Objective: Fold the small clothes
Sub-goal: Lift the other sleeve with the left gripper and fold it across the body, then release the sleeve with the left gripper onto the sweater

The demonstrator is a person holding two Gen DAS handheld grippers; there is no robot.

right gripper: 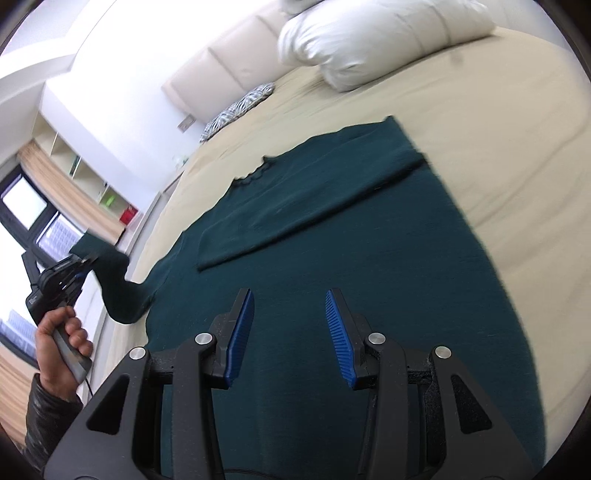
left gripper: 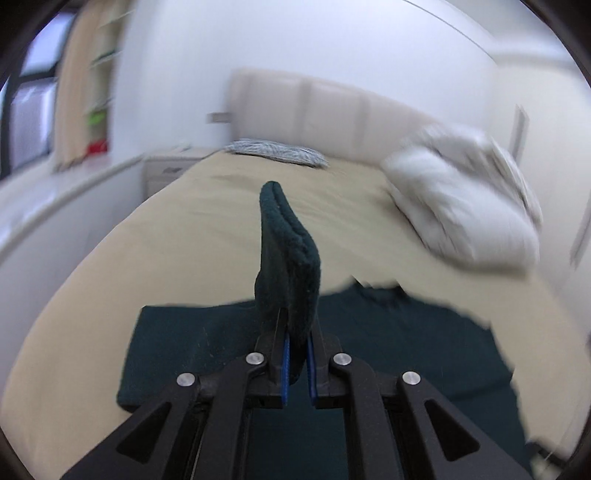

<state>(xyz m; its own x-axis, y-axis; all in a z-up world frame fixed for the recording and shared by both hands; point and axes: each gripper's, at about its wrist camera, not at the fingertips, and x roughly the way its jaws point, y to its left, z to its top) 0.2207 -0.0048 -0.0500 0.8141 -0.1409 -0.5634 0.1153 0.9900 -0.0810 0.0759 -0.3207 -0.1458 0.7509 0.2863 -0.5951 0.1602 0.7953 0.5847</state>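
Observation:
A dark green sweater (right gripper: 351, 240) lies spread on the beige bed (right gripper: 498, 110), one sleeve folded across its body. My left gripper (left gripper: 297, 354) is shut on the cuff of the other sleeve (left gripper: 286, 258), which stands up between the blue pads. In the right wrist view that left gripper (right gripper: 79, 267), held in a person's hand (right gripper: 61, 343), lifts the sleeve (right gripper: 118, 288) off the bed's left edge. Above the sweater's lower body my right gripper (right gripper: 290, 336) is open, nothing between its fingers.
White pillows (right gripper: 369, 33) lie at the head of the bed, with a patterned cushion (right gripper: 236, 107) by the cream headboard (left gripper: 314, 107). A nightstand (left gripper: 166, 170), shelves (right gripper: 85, 173) and a window (right gripper: 26, 206) line the far left wall.

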